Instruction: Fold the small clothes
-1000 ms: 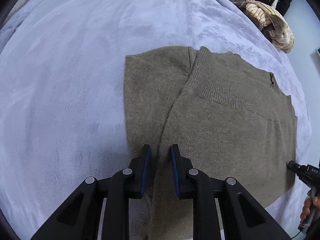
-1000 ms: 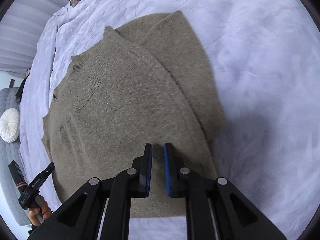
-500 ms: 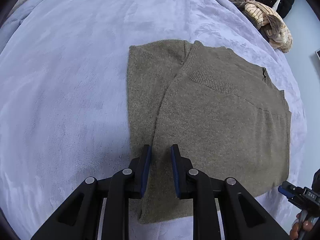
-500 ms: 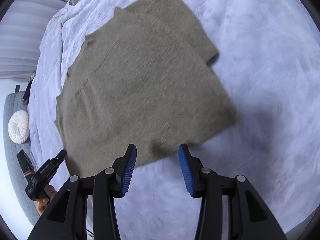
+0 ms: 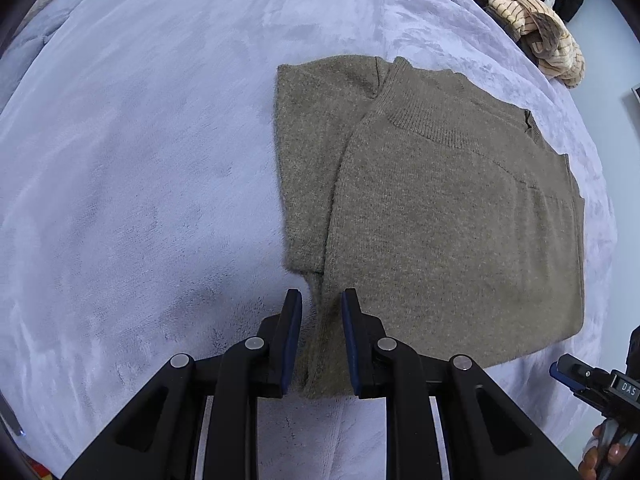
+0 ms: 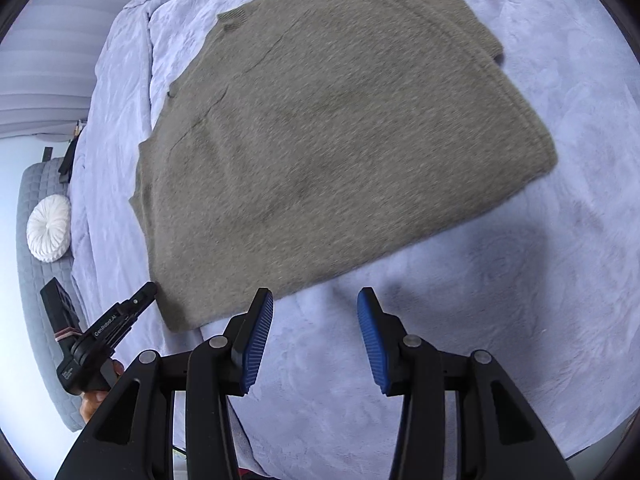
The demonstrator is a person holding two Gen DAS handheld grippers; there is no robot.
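Now the sweater (image 5: 440, 208) lies flat on the bed (image 5: 140, 140), olive knit, one side already folded in over the body, ribbed collar toward the far edge of the bed and the hem toward the near edge. At the near left corner of the garment the left claw (image 5: 318, 328) is narrow, pads pinching a ridge of the knit that bunches up between them. The right claw (image 6: 316, 336) stands wide and empty over bare blanket, just off the hem, nothing between its pads. A heap of striped clothes (image 5: 536, 36) sits at the far right corner of the bed, and a round white cushion (image 6: 49, 228) rests on a grey seat beyond the bed's side.

By my read, we're mid-fold: one long side is turned in, and the hem corners are being set up for the next fold. The call from here is for the right claw to drop onto the other hem corner and close, then both lift together and carry the hem toward the collar, keeping the edges level so the knit doesn't skew.
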